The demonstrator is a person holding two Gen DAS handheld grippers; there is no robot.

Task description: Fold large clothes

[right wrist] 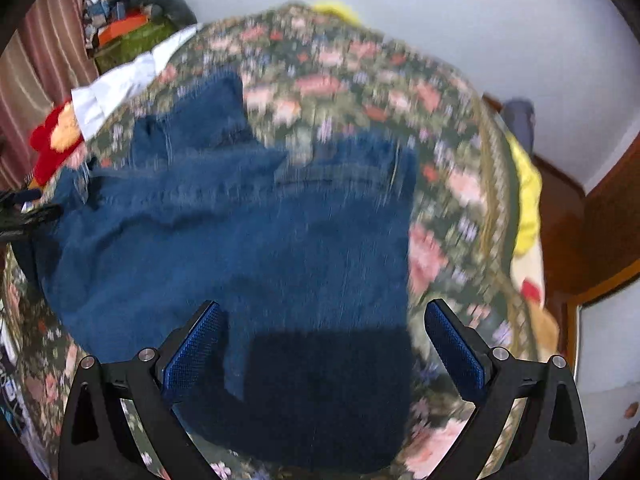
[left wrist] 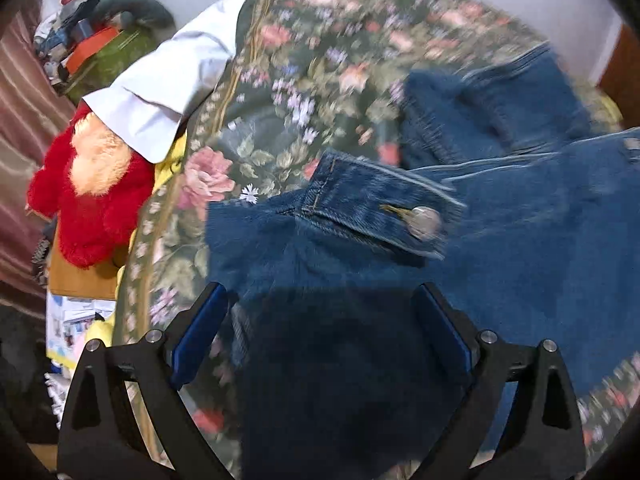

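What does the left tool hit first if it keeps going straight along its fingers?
Most likely the denim garment. The left tool is open, angled down at the blue fabric just below the buttoned cuff, with nothing between. Depth is unclear from the blurred view.

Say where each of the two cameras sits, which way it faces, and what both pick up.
Left wrist: sits on the left gripper, facing steeply down past wide-open blue-padded fingers onto the blue denim jacket, its metal-buttoned cuff ahead.
Right wrist: sits on the right gripper, also facing steeply down, open fingers straddling the jacket's right edge; no hand or sleeve shows in either view.
Shared: the jacket, the green floral bedspread, the red fluffy toy, the white cloth.
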